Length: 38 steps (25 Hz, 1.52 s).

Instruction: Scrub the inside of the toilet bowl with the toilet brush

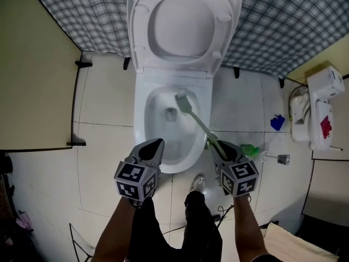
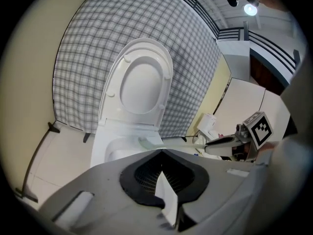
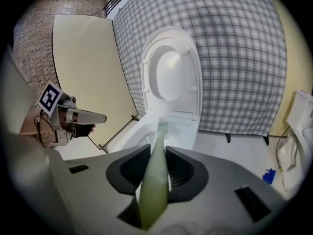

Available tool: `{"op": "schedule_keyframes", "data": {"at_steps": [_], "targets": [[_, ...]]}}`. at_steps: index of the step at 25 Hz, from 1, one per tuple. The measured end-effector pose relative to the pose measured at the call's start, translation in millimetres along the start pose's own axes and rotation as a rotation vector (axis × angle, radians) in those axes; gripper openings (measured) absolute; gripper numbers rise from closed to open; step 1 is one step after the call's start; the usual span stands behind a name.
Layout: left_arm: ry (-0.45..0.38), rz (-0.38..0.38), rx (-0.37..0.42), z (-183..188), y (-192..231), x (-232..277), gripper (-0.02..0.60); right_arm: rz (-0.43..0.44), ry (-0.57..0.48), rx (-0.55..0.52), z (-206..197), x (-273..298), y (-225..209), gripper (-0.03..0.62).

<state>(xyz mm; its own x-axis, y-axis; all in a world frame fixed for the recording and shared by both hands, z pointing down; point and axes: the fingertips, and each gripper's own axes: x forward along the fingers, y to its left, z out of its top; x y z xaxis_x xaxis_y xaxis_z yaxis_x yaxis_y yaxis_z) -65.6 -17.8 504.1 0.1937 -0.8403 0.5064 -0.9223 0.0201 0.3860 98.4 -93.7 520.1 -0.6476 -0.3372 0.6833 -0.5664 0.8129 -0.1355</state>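
Note:
The white toilet (image 1: 163,146) stands with lid and seat raised (image 1: 182,23). A pale green toilet brush (image 1: 199,123) slants into the bowl, its head (image 1: 182,101) by the bowl's far right inner wall. My right gripper (image 1: 218,149) is shut on the brush's handle (image 3: 154,180) at the bowl's near right rim. The brush head (image 3: 162,126) points at the bowl. My left gripper (image 1: 152,147) hovers over the near left rim, jaws together and holding nothing. In the left gripper view its fingertips (image 2: 161,152) meet before the bowl (image 2: 117,151).
A green brush holder (image 1: 250,149) sits on the tiled floor right of the toilet, with a blue item (image 1: 277,122) and a white unit (image 1: 319,111) beyond it. A checked curtain (image 1: 283,26) hangs behind. The person's shoe (image 1: 199,183) stands by the bowl's front.

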Motion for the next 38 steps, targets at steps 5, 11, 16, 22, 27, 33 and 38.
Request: {"op": "schedule_keyframes", "data": {"at_steps": [5, 11, 16, 22, 27, 33, 38], "targets": [[0.013, 0.017, -0.022, -11.5, 16.4, -0.8, 0.009, 0.012, 0.068, 0.041, -27.0, 57.5, 14.2, 0.109], [0.031, 0.022, -0.042, -25.6, 30.6, 0.0, 0.009, 0.003, 0.135, 0.068, -41.2, 108.8, 18.7, 0.109], [0.038, 0.025, -0.056, -29.5, 41.6, 0.7, 0.009, 0.011, 0.189, 0.077, -43.3, 139.3, 27.2, 0.109], [0.034, 0.024, -0.071, -29.7, 48.2, 0.5, 0.009, 0.011, 0.267, 0.077, -33.8, 163.5, 36.9, 0.109], [0.036, 0.022, -0.079, -28.6, 51.3, 1.5, 0.009, 0.012, 0.252, 0.061, -16.4, 165.9, 33.4, 0.109], [0.044, 0.013, -0.08, -29.7, 49.6, 5.7, 0.009, -0.027, 0.233, 0.069, -16.1, 160.5, 18.1, 0.107], [0.055, -0.001, -0.084, -33.3, 42.3, 8.9, 0.009, -0.109, 0.24, 0.087, -21.9, 141.4, -11.3, 0.109]]}}
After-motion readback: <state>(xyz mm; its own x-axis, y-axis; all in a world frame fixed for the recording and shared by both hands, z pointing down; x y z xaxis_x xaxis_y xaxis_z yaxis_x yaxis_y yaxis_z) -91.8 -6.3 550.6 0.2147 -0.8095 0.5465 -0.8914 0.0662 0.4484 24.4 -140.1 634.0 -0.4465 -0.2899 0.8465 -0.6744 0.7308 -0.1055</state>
